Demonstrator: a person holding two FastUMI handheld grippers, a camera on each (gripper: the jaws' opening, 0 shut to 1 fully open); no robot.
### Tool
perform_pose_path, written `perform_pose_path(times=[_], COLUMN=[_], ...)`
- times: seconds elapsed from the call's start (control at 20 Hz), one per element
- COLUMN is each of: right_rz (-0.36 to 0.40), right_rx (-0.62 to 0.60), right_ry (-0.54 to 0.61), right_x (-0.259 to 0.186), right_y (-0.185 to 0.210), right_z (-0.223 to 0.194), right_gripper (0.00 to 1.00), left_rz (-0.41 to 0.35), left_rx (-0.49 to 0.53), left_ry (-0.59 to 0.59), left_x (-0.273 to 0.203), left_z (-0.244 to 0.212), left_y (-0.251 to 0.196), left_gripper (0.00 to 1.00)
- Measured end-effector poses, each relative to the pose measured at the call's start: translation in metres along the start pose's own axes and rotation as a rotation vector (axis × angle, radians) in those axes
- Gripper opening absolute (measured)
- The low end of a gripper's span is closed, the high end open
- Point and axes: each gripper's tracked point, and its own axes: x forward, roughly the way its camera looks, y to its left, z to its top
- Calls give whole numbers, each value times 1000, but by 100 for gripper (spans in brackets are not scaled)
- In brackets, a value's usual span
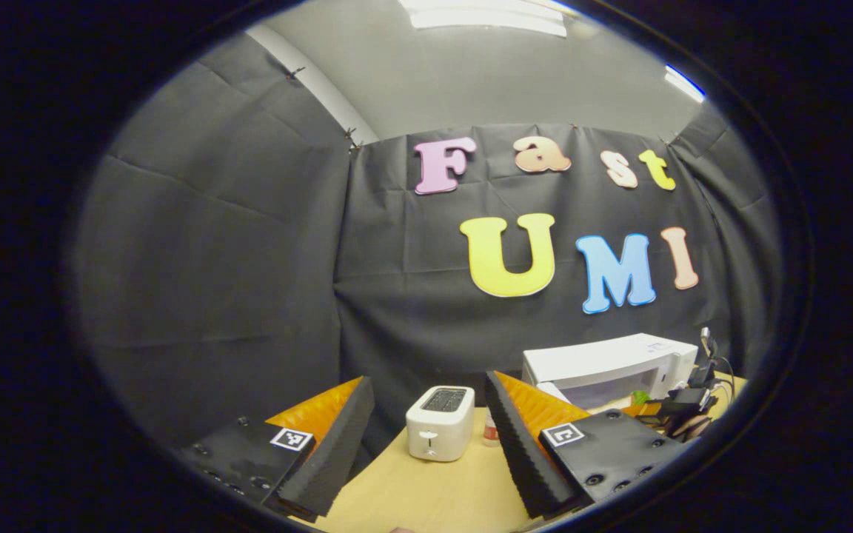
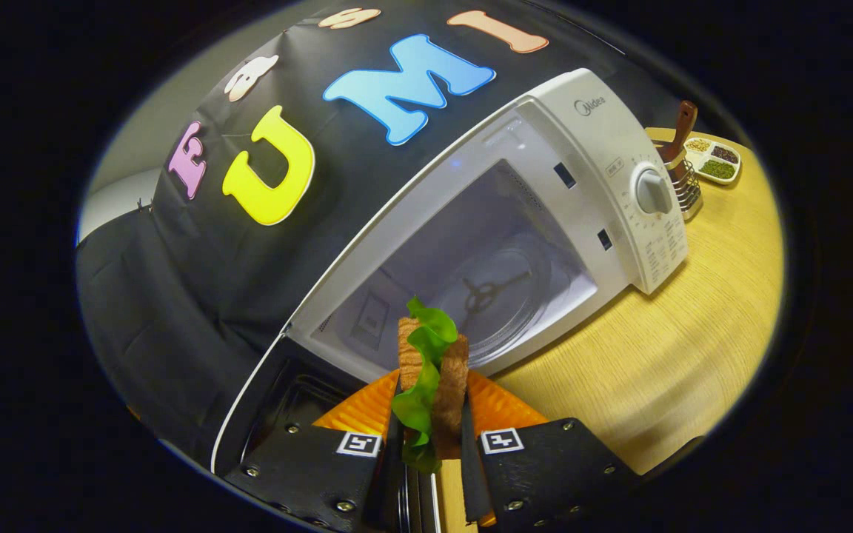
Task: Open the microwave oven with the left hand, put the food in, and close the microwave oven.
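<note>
Right tongs (image 2: 430, 414) pinch a sandwich (image 2: 432, 370) at lower centre before the open microwave (image 2: 545, 222) — left tongs (image 1: 430, 444) gape wide, empty, toaster (image 1: 440, 423) beyond; the distant hand (image 1: 682, 414) is probably the right.

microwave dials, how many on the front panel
1: a round white dial near the top of the white microwave oven's control panel, right of the open cavity. None seems hidden.
</note>
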Motion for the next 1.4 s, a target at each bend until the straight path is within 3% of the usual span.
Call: perform_pose_path(times=[0.35, 0.45, 0.7, 1.0, 1.1, 1.25, 1.4], right_rz=[-59, -56, -110, -249, -313, -392, -388], right_rx=[98, 101, 5, -145, -223, -363, -505], right_ry=[-125, -144, -167, -175, -168, -207, -229], right_x=[59, 72, 101, 107, 103, 87, 72], right_y=[-17, -16, -27, -56, -70, -83, -78], right_z=[20, 21, 30, 43, 47, 60, 73], right_gripper=[34, 39, 39, 67, 98, 98, 98], left_rz=[95, 112, 158, 166, 169, 153, 135], left_rx=[54, 41, 60, 87, 78, 61, 61], left_ry=[12, 17, 59, 68, 71, 87, 97], left_x=[7, 2, -4, -9, -9, -10, -15], left_z=[8, 5, -11, -19, -23, -34, -43], left_y=[38, 44, 62, 62, 61, 51, 37], left_gripper=[97, 96, 97, 96, 98, 98, 99])
